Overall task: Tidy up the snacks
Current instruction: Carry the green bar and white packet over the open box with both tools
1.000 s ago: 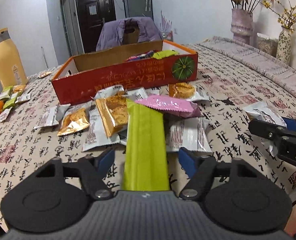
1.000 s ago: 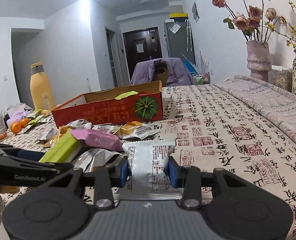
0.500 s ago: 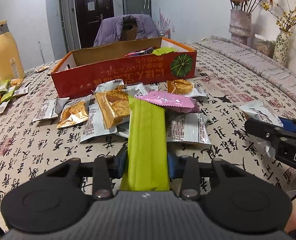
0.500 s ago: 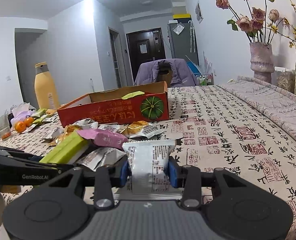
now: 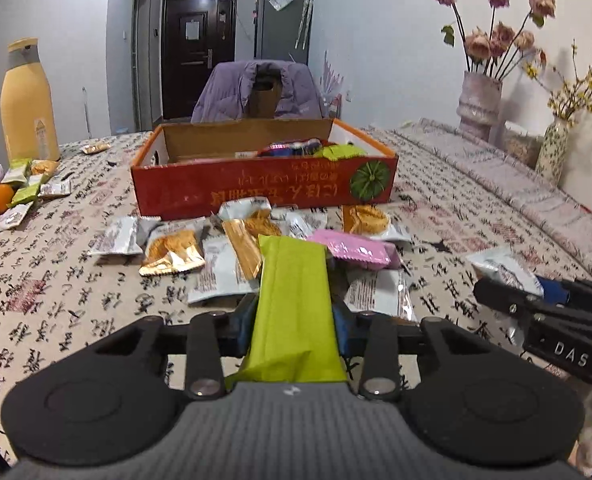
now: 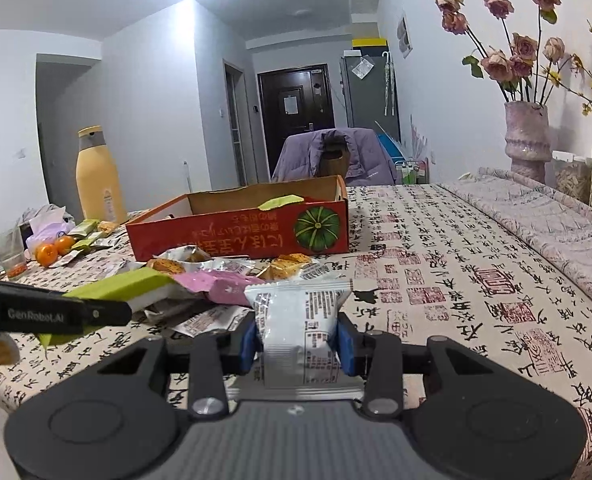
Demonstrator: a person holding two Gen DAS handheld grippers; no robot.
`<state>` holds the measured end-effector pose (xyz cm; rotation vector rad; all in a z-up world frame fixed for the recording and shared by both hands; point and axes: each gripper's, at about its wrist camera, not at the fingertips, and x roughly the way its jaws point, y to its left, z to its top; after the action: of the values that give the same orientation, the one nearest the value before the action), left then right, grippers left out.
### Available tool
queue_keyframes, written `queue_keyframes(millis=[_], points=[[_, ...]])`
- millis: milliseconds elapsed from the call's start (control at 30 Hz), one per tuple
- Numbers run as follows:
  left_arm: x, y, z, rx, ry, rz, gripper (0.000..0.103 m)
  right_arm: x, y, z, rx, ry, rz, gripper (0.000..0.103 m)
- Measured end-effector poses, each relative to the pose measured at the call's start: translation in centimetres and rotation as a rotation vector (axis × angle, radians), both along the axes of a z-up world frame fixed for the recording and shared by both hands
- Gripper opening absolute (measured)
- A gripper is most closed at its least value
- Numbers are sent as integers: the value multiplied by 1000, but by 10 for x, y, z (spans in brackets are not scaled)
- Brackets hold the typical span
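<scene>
The green snack bar (image 5: 296, 300) is pinched in my left tongs (image 5: 293, 320), just above the loose snacks (image 5: 223, 248) on the bench (image 5: 55, 280). My right tongs (image 6: 298, 344) pinch a white packet (image 6: 300, 328).

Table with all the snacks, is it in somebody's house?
Most likely a home's dining or living room: a cloth-covered table, vases of dried flowers, a jacket over a chair and an entrance door.
</scene>
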<state>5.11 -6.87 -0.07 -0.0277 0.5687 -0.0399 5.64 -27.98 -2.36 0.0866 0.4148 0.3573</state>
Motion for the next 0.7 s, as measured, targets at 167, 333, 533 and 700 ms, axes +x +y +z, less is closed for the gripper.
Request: queue_keyframes(millis=[167,333,533,700], points=[[-2,7,5,-13,-25,2,37,1,6,3,-13,-2,4,39],[-3,16,3,-37,-29,8,37,1,11,4,-28,2,2,39],[-3,22,4,-47,-41,7,37,1,14,6,-40,-3,0,39],[-2,26,12,-49,-68,13,37,6,18,12,-49,-19,9,39]])
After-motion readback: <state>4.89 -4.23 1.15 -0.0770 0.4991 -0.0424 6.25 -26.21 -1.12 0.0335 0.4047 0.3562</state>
